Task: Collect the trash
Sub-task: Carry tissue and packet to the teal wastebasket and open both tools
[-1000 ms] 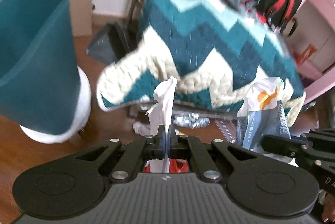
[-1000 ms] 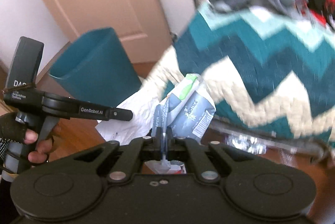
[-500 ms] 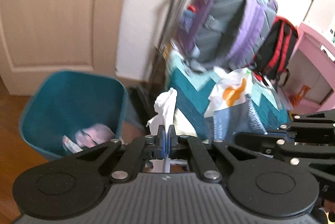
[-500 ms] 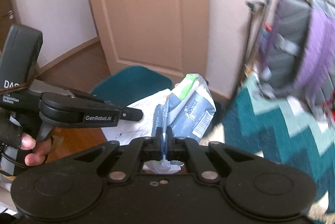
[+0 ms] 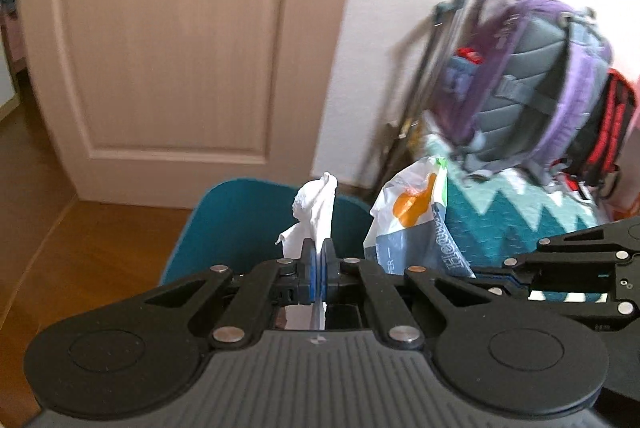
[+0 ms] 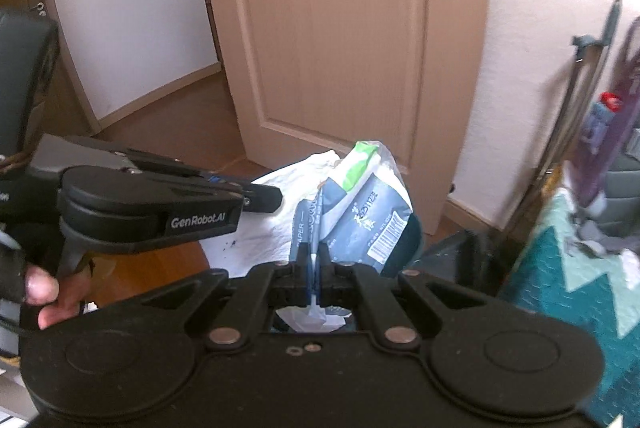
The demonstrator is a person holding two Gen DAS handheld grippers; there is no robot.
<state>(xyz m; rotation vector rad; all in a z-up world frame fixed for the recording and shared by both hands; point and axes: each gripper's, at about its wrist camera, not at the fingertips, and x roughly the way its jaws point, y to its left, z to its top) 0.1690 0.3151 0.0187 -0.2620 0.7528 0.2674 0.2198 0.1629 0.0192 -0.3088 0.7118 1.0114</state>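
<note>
My left gripper [image 5: 318, 260] is shut on a crumpled white tissue [image 5: 316, 211], held above a teal trash bin [image 5: 224, 228] whose rim shows just beyond. My right gripper [image 6: 314, 262] is shut on a blue and white plastic tissue wrapper [image 6: 360, 211], held beside the left gripper. The wrapper also shows in the left wrist view [image 5: 412, 224]. The white tissue also shows in the right wrist view [image 6: 276, 216], with the left gripper [image 6: 260, 197] at its left. The bin's dark rim [image 6: 412, 240] peeks out behind the wrapper.
A beige door [image 5: 172, 39] and a white wall stand behind the bin. A purple and grey backpack [image 5: 528, 95] and a red and black bag [image 5: 612, 131] rest on a teal zigzag blanket [image 5: 512, 224] at the right. The floor [image 5: 80, 240] is brown wood.
Both grippers have risen and moved over the bin with their loads. The bin has dropped from the left of the view to just below the fingertips. Both grips are unchanged.
</note>
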